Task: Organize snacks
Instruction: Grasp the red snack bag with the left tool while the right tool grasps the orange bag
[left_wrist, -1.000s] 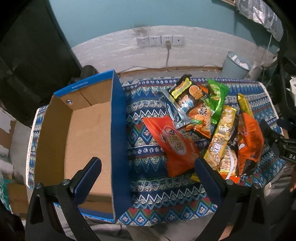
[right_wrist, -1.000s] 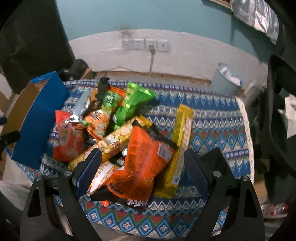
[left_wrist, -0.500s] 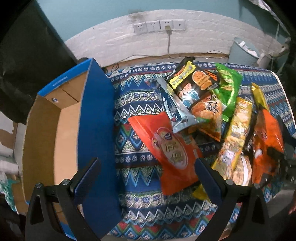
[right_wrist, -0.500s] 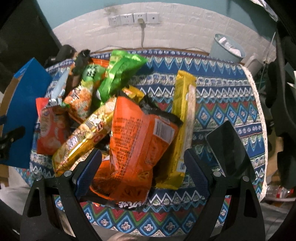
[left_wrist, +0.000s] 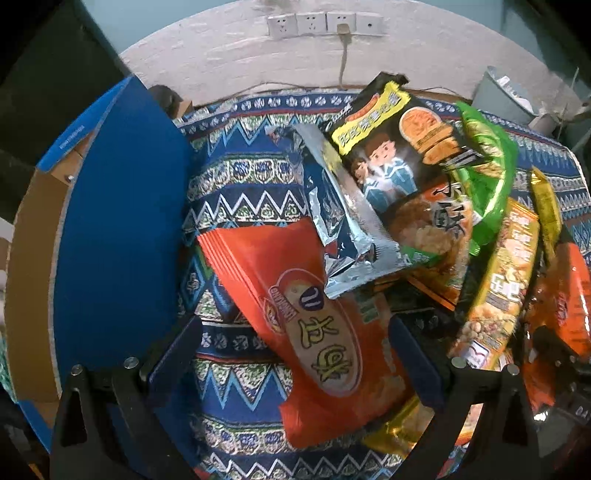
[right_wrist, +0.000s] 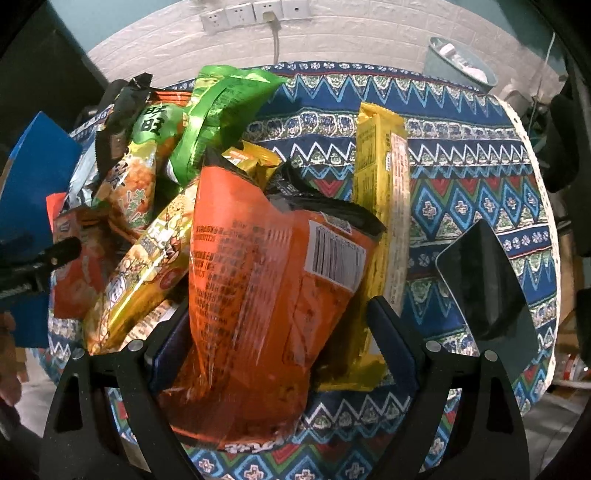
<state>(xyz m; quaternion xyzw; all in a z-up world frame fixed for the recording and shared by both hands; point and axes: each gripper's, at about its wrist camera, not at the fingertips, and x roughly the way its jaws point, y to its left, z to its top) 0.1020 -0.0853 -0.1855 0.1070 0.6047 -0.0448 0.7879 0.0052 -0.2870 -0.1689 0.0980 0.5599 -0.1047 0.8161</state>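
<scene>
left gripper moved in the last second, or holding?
Yes. The left gripper has come down and forward: the red snack bag now lies between its open fingers and looks larger, while the wall sockets sit higher in the left wrist view.

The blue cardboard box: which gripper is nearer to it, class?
Left. The left gripper hovers right beside the blue cardboard box; the right gripper is across the snack pile, over the orange bag.

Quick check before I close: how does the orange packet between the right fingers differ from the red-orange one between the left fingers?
The orange packet shows its printed back with a barcode; the red-orange packet shows its front logo. The orange packet looks puffed and crumpled with a black top edge; the red-orange packet lies flat on the patterned cloth, a silver pouch overlapping its top. Both sit between open fingers: right gripper, left gripper.
</scene>
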